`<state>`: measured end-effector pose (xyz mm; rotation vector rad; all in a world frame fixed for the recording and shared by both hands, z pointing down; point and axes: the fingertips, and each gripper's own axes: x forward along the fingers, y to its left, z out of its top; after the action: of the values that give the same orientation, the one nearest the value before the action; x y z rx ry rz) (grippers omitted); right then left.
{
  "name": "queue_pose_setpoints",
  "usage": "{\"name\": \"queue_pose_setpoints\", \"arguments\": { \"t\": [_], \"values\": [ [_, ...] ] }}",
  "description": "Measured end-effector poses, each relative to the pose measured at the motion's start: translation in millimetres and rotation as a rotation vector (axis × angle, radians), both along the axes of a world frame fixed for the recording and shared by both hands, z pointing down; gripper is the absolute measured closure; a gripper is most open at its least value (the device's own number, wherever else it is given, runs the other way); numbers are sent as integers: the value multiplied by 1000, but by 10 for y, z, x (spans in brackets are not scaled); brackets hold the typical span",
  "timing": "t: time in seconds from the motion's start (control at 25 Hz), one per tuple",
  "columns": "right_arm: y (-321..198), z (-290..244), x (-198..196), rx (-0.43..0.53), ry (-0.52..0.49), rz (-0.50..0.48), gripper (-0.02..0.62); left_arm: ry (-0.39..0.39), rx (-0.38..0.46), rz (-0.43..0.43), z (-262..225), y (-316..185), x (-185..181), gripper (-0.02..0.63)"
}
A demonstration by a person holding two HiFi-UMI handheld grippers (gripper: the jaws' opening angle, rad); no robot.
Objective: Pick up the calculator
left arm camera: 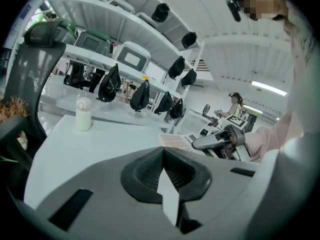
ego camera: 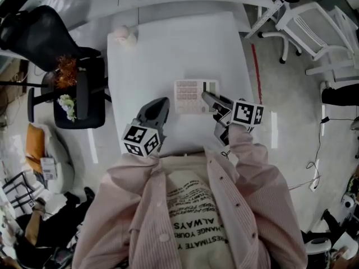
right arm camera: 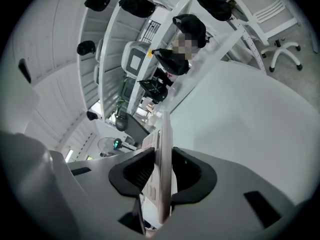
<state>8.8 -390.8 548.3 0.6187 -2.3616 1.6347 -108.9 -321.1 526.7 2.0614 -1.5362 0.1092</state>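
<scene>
The calculator is a pale, flat slab with rows of keys, held above the white table. My right gripper is shut on its right edge. In the right gripper view the calculator stands edge-on between the dark pads, which press on both its faces. My left gripper hovers left of the calculator, apart from it, shut with nothing held. In the left gripper view its jaws meet, and the calculator and the right gripper show beyond to the right.
A small white bottle stands at the table's far left corner. A black office chair is at the table's left side. White chairs stand on the floor to the right. Shelves with dark headsets run behind the table.
</scene>
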Motion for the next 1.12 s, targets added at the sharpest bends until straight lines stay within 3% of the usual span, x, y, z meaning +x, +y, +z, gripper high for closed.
{"name": "queue_pose_setpoints", "arguments": {
  "t": [0.92,1.12],
  "values": [
    [-93,-1108,209,56,-191,176,488,-111,251,-84,-1085,-43,-333,604],
    [-113,-1219,282,76,-182,221,488,-131,304,-111,-1273,3,-443,604]
  ]
}}
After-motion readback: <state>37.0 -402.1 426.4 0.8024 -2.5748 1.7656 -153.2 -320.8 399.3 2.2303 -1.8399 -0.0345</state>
